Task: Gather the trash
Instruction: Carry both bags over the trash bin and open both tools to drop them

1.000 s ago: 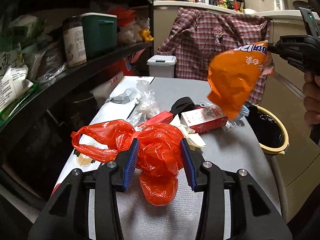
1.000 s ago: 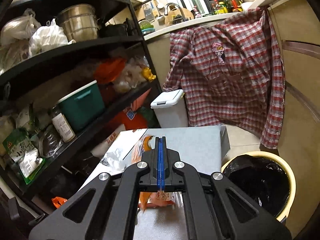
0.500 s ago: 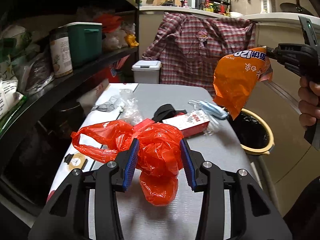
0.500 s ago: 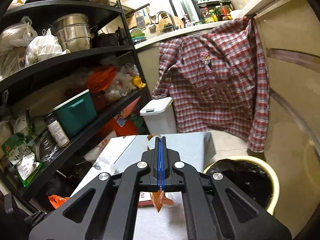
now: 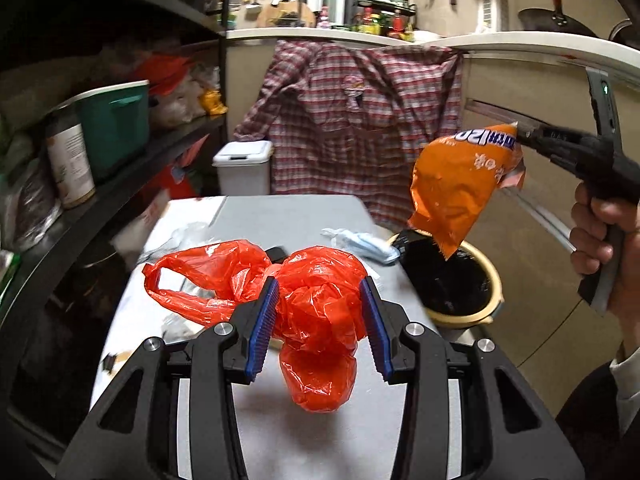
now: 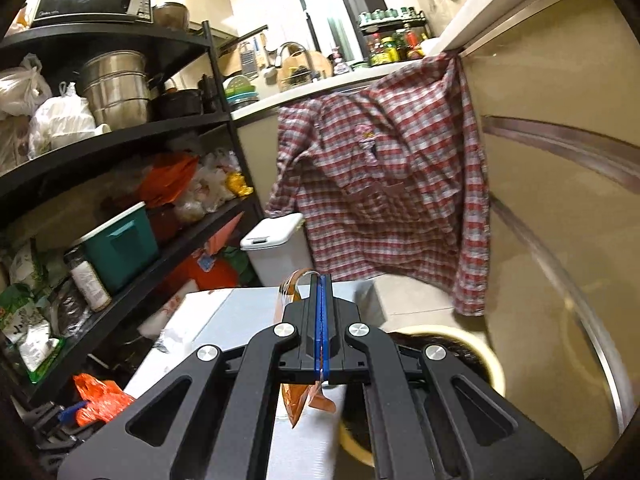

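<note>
My left gripper (image 5: 318, 306) is shut on a crumpled red plastic bag (image 5: 316, 320) and holds it just above the grey table (image 5: 304, 432). My right gripper (image 6: 321, 320) is shut on an orange snack wrapper (image 5: 460, 188), which hangs over the near rim of the yellow bin with a black liner (image 5: 460, 280) beside the table's right edge. The wrapper (image 6: 298, 400) shows below the shut jaws in the right wrist view, where the bin (image 6: 476, 344) is partly hidden by the gripper.
A blue face mask (image 5: 368, 246), clear plastic (image 5: 188, 234) and a black item (image 5: 276, 252) lie on the table. A black shelf rack (image 5: 100, 184) runs along the left. A white lidded bin (image 5: 244, 168) and a hanging plaid shirt (image 5: 360, 128) stand behind.
My right gripper has carried the orange wrapper to the right, from above the table to above the yellow bin. My left gripper has kept hold of the red bag and shifted slightly.
</note>
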